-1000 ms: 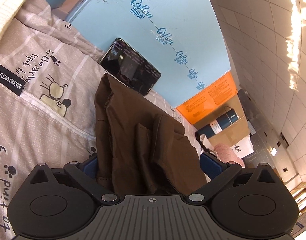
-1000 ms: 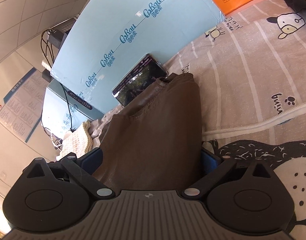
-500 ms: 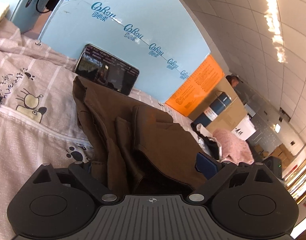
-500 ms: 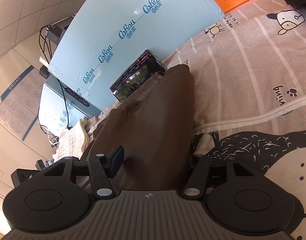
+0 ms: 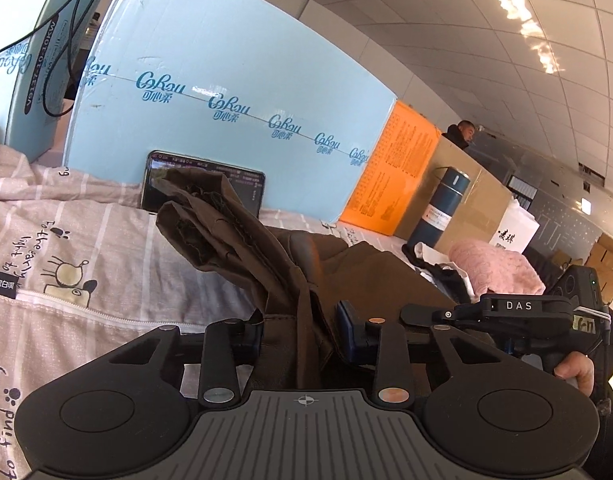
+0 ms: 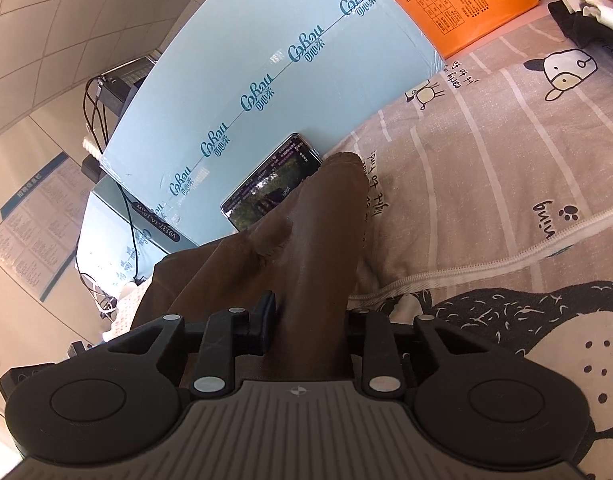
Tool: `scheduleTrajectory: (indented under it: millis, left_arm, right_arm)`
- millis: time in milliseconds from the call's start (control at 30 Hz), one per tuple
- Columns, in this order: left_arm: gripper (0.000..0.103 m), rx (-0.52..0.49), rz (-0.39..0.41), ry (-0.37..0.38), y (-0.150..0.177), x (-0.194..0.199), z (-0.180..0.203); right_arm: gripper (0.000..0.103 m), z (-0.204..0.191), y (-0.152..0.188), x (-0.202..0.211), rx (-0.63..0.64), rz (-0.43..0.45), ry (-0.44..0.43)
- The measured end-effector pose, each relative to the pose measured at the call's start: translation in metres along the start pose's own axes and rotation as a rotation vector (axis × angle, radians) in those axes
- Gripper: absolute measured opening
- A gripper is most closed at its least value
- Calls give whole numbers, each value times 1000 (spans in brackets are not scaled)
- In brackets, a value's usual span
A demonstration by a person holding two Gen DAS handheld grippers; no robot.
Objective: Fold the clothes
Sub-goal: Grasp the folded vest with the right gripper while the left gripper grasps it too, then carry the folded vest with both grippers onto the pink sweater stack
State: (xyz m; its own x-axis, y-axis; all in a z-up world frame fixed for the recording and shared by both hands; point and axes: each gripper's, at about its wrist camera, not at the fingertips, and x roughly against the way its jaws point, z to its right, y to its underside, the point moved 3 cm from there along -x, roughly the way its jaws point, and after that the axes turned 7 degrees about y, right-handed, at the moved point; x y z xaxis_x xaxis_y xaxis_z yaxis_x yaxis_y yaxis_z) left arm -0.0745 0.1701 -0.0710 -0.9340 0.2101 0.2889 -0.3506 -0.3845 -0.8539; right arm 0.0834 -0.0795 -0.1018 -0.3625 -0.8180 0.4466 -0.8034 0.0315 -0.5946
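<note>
Brown fabric, a crumpled brown garment (image 5: 290,280), is running between the fingers of the left gripper (image 5: 298,334), whose jaws are closing narrowly on it, and the right gripper (image 6: 306,320) is pinching another stretch of the same cloth with its jaws drawn in just as tightly. Beyond the grippers the garment is lifting off the striped bedsheet (image 6: 486,152) (the one with cartoon animals), its far end rising in front of a phone (image 6: 272,184) that is leaning against a pale blue box (image 5: 226,92). Farther back, a pink garment (image 5: 494,266) is lying beside a dark blue flask (image 5: 442,208).
</note>
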Motion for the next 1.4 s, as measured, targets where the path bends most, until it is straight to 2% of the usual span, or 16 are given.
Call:
scheduleTrajectory:
  millis: [167,333,633,733,1033,1167,1400]
  left_arm:
    - [30,-24,25,5,-7,1,22]
    - [30,-90,45,49,-20,-11,55]
    - [27,-280,4,181,-41,-83,139]
    - [27,-307,4,223,-49,-108,163]
    - [27,-320,19,331,-60,-188,225]
    - [27,-293,15,357,-59,-225,244]
    - [26,-265,-4,370,-47,-278,263]
  right_arm:
    - [20,-6,-6,21,-3,41,-18]
    - [20,-3,-18,56,29,121,-15]
    - [20,29,-57,121,67,298,99]
    - [20,42,-69,140,76,368,139]
    - [20,99,-117,192,31,534,230]
    - [20,124,-139,207,7,585,282]
    - [20,157,-163,212,36,667,432]
